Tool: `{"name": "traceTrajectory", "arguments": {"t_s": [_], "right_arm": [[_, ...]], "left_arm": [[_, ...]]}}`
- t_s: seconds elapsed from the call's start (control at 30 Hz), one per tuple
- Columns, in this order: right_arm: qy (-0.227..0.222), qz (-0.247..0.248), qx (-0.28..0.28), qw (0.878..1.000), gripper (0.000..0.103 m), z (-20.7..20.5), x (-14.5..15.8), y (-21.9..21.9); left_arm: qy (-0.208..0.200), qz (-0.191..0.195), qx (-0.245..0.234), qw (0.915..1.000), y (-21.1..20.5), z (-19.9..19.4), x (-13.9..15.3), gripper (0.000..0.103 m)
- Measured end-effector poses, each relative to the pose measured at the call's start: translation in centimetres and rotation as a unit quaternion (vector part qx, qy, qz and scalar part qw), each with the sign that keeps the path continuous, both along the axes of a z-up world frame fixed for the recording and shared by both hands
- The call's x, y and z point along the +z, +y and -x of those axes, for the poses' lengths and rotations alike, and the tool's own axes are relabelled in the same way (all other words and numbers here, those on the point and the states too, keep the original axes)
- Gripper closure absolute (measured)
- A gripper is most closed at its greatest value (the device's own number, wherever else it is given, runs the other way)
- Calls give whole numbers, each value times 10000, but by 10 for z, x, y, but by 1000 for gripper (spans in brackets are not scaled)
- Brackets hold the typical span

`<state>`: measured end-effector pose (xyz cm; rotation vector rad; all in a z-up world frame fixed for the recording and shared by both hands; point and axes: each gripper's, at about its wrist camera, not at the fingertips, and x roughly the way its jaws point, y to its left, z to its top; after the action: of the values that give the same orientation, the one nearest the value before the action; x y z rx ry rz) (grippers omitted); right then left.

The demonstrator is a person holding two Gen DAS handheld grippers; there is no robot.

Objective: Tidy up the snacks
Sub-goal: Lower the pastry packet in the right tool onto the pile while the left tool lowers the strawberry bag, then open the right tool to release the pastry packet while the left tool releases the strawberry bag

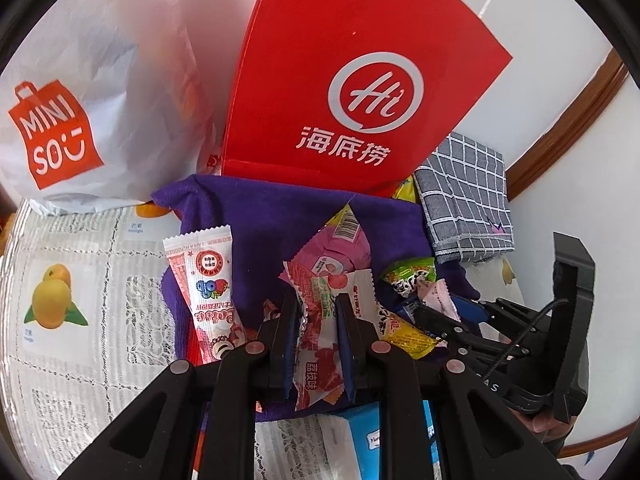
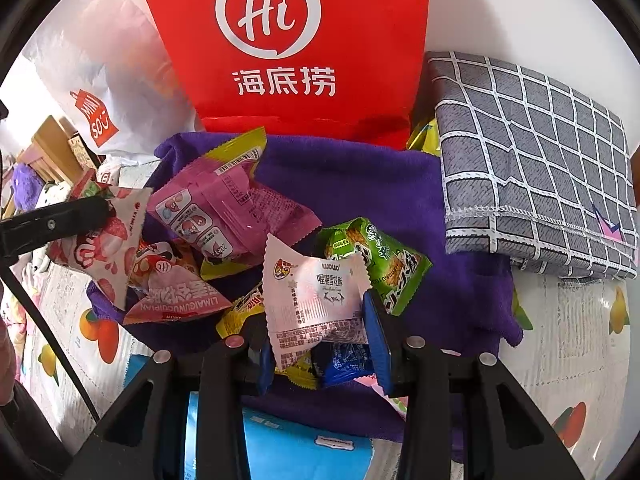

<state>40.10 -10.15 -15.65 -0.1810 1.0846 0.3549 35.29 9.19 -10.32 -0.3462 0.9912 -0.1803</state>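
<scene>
A towel (image 2: 360, 184) lies spread on the counter (image 1: 72, 240), and a pile of snack packets (image 2: 240, 240) rests on it. Behind the towel stands a paper bag (image 2: 288, 40). A plastic bag (image 1: 80, 100) sits left of the paper bag. A folded cloth (image 2: 532, 160) lies at the towel's right rear corner. A tissue pack (image 2: 280, 448) lies at the towel's front edge.

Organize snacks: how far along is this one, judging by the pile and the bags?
Done: nothing visibly sorted; I can't see inside the red bag. In hand: left gripper is shut on a lychee packet, right gripper on a white packet. Left: the pink and green packets and others on the purple cloth.
</scene>
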Motion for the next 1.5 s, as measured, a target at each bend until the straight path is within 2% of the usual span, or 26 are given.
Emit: {"name": "traceTrajectory", "arguments": {"t_s": [0.2, 0.43, 1.23, 1.5], "right_arm": [[26, -8, 7, 10000, 64, 0, 0, -1], [-2, -42, 2, 10000, 64, 4, 6, -2], [56, 54, 66, 9999, 64, 4, 7, 1], [-13, 24, 137, 9999, 63, 10, 14, 1]], "left_arm": [[136, 206, 75, 9997, 2, -6, -12, 85], [261, 152, 102, 9995, -9, -12, -27, 85], [244, 101, 2, 9997, -20, -20, -34, 82], [268, 73, -61, 9996, -26, -22, -37, 78]]}}
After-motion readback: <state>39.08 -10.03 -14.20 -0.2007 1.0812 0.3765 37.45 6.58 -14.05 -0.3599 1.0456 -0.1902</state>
